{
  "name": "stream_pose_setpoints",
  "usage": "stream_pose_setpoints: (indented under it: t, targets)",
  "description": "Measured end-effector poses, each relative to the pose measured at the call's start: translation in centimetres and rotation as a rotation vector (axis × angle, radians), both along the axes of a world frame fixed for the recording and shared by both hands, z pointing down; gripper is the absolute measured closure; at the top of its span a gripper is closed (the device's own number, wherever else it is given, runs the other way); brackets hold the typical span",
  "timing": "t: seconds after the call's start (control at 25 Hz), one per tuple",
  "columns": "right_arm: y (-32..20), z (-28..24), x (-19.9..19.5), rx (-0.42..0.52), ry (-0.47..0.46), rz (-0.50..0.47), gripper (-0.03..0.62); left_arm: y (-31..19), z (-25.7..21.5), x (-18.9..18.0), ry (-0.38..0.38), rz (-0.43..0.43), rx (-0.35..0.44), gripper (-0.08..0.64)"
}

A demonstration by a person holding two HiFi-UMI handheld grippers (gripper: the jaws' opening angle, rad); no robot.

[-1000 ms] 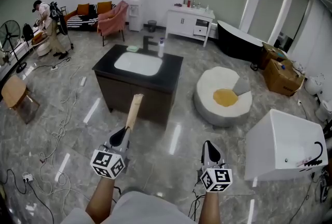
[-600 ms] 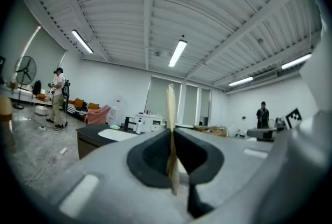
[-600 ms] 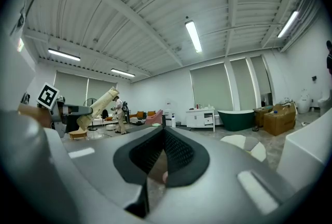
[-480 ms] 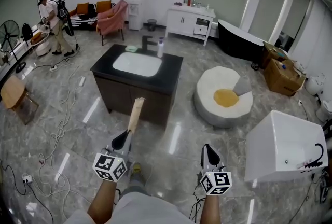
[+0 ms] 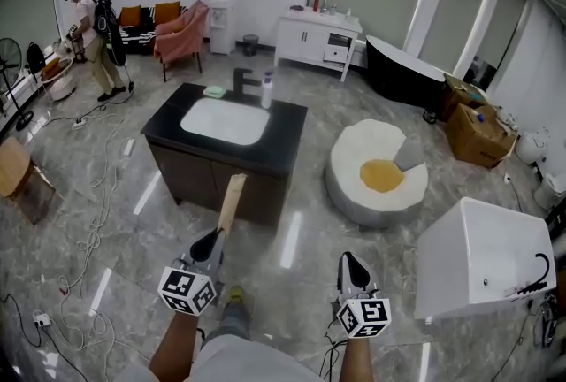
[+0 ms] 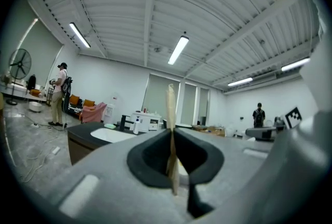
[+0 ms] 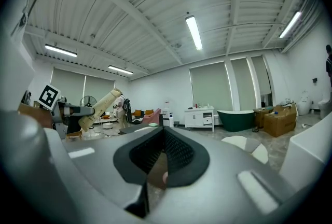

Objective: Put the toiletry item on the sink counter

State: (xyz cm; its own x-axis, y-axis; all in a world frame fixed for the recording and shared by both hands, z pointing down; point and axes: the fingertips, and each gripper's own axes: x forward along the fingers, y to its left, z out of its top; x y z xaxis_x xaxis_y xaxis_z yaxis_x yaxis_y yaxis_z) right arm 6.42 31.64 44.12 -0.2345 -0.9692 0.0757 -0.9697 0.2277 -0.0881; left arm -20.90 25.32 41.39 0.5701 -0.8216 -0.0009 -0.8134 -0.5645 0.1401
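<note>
A flat beige tube [image 5: 232, 203] sticks forward and up from my left gripper [image 5: 215, 235], whose jaws are shut on its lower end. In the left gripper view the tube [image 6: 170, 114] stands edge-on between the closed pads of the left gripper [image 6: 172, 161]. The black sink counter [image 5: 285, 134] with its white basin [image 5: 224, 120] stands ahead, a short way beyond the tube's tip. My right gripper [image 5: 348, 262] hovers over the floor, shut, with nothing in it [image 7: 162, 154]. The right gripper view also shows the tube [image 7: 98, 109] at the left.
On the counter stand a black faucet [image 5: 240, 80], a white pump bottle [image 5: 266, 91] and a green soap [image 5: 213, 91]. A round white tub [image 5: 380, 170] and a white box-shaped tub [image 5: 482, 261] are at the right. Cables [image 5: 88, 221] trail across the floor at the left. A person [image 5: 88, 26] stands at the far left.
The view has come a little closer to the sink counter, with both grippers carried along. The person at the far left has straightened up and stepped to the right.
</note>
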Motion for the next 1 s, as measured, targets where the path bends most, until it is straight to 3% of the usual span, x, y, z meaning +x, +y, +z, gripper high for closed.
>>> stream_pose_setpoints:
  t: [0.72, 1.0]
  targets:
    - [-20.9, -1.7, -3.1, -0.003, 0.027, 0.068, 0.589, -22.2, -1.0, -2.5, 0.014, 0.07, -0.016, 0.552]
    - [-26.3, -1.6, -4.0, -0.011, 0.036, 0.123, 0.589, -28.7, -0.9, -3.4, 0.014, 0.117, -0.015, 0.552]
